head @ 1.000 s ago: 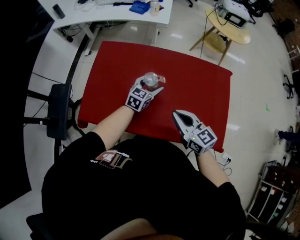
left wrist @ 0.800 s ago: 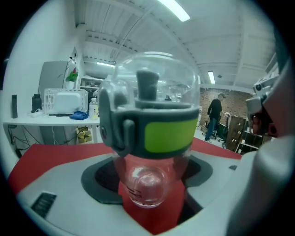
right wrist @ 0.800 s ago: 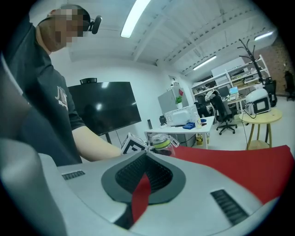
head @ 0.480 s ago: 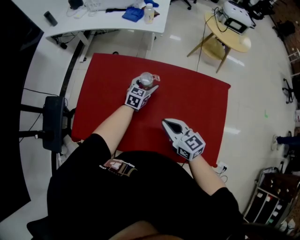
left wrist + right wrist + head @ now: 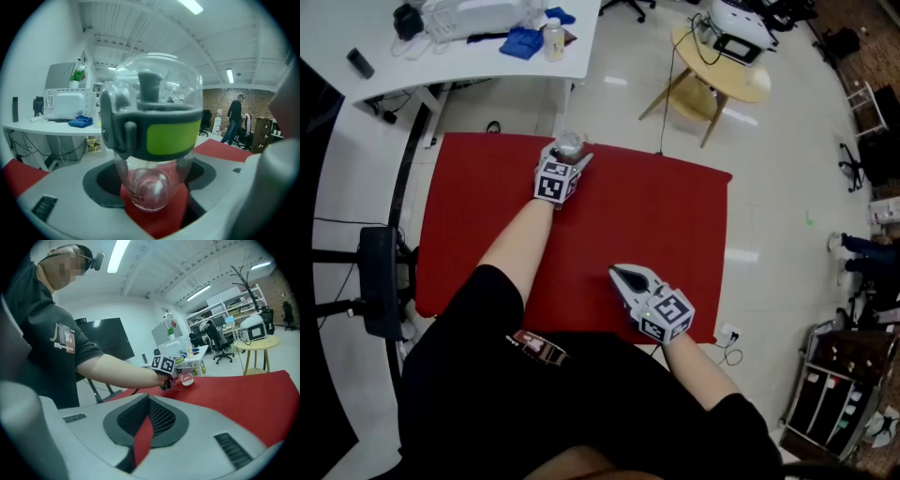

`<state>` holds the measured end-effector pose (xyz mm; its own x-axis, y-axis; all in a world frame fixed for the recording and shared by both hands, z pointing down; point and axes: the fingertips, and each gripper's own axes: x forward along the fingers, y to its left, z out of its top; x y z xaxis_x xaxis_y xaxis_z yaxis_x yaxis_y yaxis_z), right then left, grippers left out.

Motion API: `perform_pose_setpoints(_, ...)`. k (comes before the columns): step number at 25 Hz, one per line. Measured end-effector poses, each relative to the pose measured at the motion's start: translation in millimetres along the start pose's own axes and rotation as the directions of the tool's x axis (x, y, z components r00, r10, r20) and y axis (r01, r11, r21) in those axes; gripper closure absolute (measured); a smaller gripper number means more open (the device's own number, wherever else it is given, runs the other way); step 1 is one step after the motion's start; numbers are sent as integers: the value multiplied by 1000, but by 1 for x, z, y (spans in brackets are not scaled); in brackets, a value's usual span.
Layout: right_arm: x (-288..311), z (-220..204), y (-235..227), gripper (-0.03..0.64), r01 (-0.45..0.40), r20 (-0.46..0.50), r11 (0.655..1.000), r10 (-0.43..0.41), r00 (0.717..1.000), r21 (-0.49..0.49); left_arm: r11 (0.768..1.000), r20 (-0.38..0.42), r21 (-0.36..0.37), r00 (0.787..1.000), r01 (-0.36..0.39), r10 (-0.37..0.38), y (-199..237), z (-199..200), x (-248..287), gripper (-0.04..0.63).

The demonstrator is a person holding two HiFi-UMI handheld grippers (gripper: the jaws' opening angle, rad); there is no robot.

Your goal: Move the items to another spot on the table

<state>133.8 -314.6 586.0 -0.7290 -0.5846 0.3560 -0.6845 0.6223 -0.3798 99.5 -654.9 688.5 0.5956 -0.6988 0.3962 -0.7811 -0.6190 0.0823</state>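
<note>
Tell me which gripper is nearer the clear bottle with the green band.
Left. The left gripper has the clear bottle between its jaws at the far edge of the red table. The right gripper is empty near the near edge, well apart from it.

Black short-sleeved T-shirt [image 5: 581, 412], chest print [image 5: 532, 347]; left gripper [image 5: 573, 150], right gripper [image 5: 617, 273] grey-white, black-and-white marker cubes [image 5: 551, 181].

Right tongs [image 5: 146, 398] low over red table [image 5: 243, 394]

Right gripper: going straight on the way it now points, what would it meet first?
Probably the person's left forearm, just behind the left gripper; only red table lies before that. Height is hard to judge.
</note>
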Motion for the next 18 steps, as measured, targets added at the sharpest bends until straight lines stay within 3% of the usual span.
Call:
perform_pose_setpoints(9,-15,1,-18,627,36,-8,999,-36,999,-3,997,17,72,1000,-5,3,-5,0,30,242)
perform_pose_setpoints(18,-10,5,-28,627,51,-11,999,-51,999,2,997,25,76,999,19,-21,-1,7,38,241)
